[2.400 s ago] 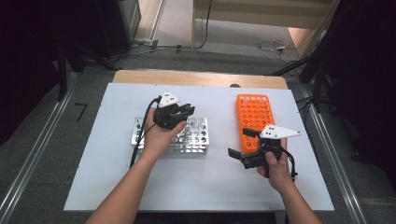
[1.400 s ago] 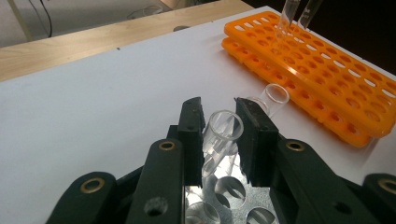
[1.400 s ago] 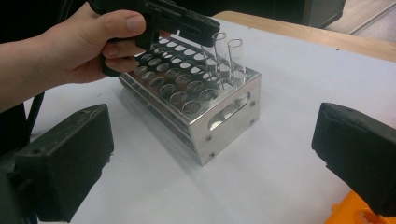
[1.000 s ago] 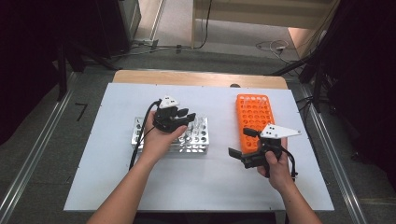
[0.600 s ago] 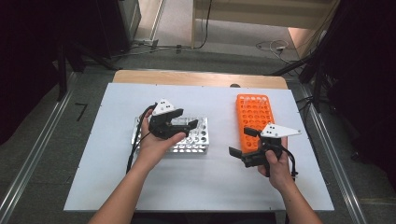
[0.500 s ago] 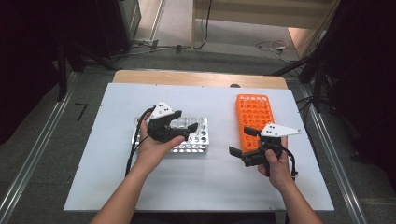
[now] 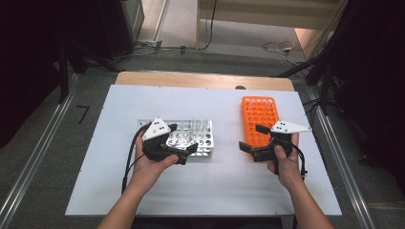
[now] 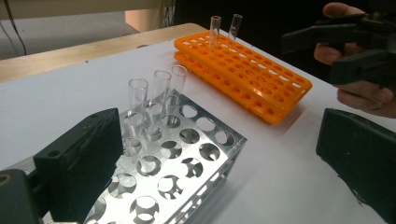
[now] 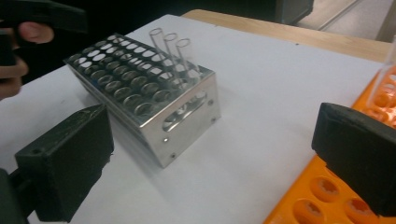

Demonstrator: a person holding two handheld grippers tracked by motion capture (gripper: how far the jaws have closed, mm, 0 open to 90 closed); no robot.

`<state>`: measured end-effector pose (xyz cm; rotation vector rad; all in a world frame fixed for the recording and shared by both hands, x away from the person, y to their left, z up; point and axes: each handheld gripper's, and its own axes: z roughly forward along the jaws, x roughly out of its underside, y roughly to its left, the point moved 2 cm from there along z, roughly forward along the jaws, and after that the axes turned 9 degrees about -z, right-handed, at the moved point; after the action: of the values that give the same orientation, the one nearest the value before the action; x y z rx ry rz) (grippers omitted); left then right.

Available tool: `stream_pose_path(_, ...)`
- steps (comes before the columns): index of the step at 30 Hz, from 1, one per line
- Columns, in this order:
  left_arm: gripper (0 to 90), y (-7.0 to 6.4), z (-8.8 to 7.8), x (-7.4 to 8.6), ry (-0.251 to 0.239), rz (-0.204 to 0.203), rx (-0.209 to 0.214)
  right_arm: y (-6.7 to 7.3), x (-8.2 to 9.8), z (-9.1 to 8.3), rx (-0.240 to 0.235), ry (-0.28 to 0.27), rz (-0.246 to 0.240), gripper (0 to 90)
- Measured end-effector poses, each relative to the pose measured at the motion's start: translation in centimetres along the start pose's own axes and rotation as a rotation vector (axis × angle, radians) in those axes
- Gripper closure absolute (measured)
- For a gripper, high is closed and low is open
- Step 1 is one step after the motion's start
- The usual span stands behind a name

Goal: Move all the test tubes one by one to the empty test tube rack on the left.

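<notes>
Backing my left gripper (image 7: pixel 184 153) off the metal rack (image 8: pixel 187 154), I am holding its jaws wide and empty after just opening them; three glass tubes (image 8: pixel 159 91) are standing in the rack's far corner. The right gripper (image 7: pixel 252 139), also spread empty, is risking clipping the orange rack (image 7: pixel 259 117) beside the metal one.

Left tool (image 7: pixel 184 151) back off the metal rack (image 7: pixel 203 138), jaws just opened, seemingly empty.
</notes>
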<state>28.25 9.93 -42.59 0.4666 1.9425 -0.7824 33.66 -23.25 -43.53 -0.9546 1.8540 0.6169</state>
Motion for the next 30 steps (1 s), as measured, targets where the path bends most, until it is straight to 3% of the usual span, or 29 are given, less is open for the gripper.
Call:
stream_pose_path(6,0.0,0.1,-0.6,0.8,0.001,-0.005,0.02,-1.6,0.2,0.1,0.033,0.004,0.032,0.0)
stream_pose_path(16,0.0,0.4,-1.0,1.3,0.002,-0.016,0.019,-4.1,0.3,0.2,0.085,0.013,0.083,0.0)
stream_pose_path(27,0.0,0.6,-1.0,1.5,0.004,-0.019,0.013,-7.3,0.1,1.0,0.192,0.085,0.153,4.8)
stream_pose_path(30,0.0,0.7,-1.0,1.5,0.001,-0.023,0.009,-7.9,0.1,1.1,0.238,0.105,0.175,13.0)
